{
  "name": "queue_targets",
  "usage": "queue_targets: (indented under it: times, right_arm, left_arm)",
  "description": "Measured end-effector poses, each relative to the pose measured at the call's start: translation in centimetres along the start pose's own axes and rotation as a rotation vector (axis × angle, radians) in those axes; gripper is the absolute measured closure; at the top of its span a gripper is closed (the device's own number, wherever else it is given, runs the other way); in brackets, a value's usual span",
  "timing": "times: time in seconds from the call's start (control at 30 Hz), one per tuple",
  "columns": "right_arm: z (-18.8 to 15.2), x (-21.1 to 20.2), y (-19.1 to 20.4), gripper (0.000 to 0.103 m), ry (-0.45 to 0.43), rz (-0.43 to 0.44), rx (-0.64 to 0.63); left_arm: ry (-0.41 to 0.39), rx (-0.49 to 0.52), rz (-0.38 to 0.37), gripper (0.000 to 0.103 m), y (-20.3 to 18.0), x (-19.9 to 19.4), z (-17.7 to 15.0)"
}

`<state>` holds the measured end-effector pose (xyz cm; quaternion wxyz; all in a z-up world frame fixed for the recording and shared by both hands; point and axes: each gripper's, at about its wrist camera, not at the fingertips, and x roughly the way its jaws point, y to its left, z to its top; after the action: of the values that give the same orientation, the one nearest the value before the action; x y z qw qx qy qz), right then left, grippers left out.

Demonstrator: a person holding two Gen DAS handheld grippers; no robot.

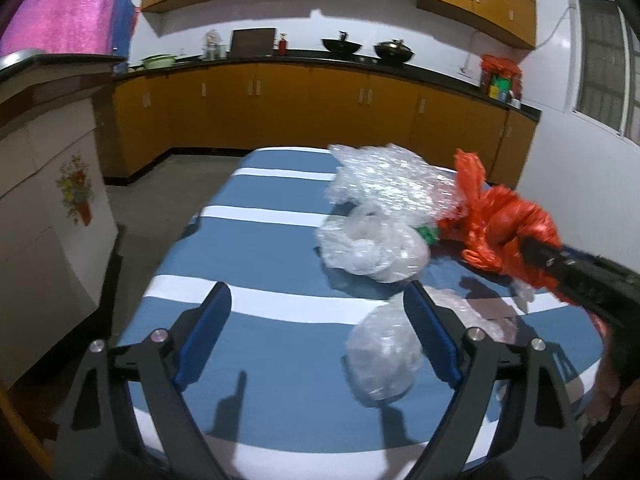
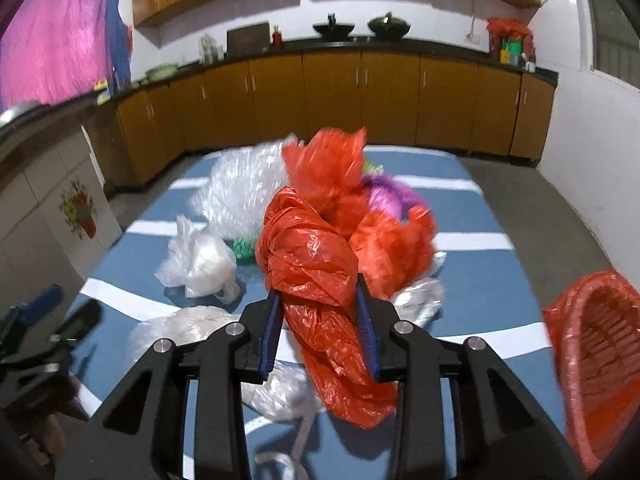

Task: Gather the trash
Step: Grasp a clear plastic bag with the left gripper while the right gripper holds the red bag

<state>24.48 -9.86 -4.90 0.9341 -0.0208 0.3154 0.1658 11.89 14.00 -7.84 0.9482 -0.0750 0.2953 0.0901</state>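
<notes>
Kitchen table w/ blue-and-white striped cloth [image 1: 280,320], littered w/ plastic waste. Right gripper [image 2: 318,320] has its blue pads clamped on a crumpled orange plastic bag [image 2: 308,264] at the near centre of the pile, film bunched between the jaws and hanging below them. Left gripper [image 1: 316,328] is spread wide and holds nothing; a small clear plastic wad [image 1: 382,360] lies on the cloth just inside its right finger. Farther off sit a clear bag [image 1: 372,248] and a bubble-wrap sheet [image 1: 384,180]. An orange basket [image 2: 596,360] waits at near right. Judgement: all of it looks featherlight, soft and slippery; film will stretch or slide, so pinch thick bunched folds or knots, not a single loose layer.
</notes>
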Motion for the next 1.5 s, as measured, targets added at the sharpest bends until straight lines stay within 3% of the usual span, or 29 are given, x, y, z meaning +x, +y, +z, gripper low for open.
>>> queue_targets:
  times: [0.17, 0.47, 0.57, 0.67, 0.83, 0.93, 1.23, 1.5]
  right_arm:
    - [-0.3, -2.9, -2.3, 0.068, -0.054, -0.075, 0.016]
    - [-1.7, -3.3, -5.4, 0.068, -0.021, -0.146, 0.078]
    - [-2.2, -3.5, -6.0, 0.068, -0.014, -0.153, 0.089]
    - [-2.7, -3.9, -6.5, 0.068, -0.012, -0.158, 0.095]
    - [-3.0, -4.5, -7.1, 0.068, -0.015, -0.157, 0.109]
    - [-3.2, -5.0, -7.4, 0.068, -0.019, -0.156, 0.120]
    - [-3.4, -7.5, -9.6, 0.068, -0.053, -0.185, 0.172]
    - [-3.9, -10.2, -13.5, 0.068, -0.089, -0.269, 0.254]
  left_arm:
    - [0.044, 0.054, -0.053, 0.017, -2.4, 1.7, 0.1]
    - [0.183, 0.103, -0.121, 0.018, -6.0, 5.9, -0.2]
    - [0.246, 0.117, -0.143, 0.027, -6.9, 7.0, -0.8]
    - [0.257, 0.100, -0.157, 0.036, -7.2, 7.3, -1.2]
    - [0.253, 0.109, -0.179, 0.059, -8.0, 7.0, -1.4]
    - [0.247, 0.113, -0.181, 0.065, -8.6, 6.7, -1.4]
    - [0.171, 0.119, -0.232, 0.067, -10.8, 3.5, 0.8]
    - [0.103, 0.169, -0.353, 0.066, -16.1, 0.4, 3.2]
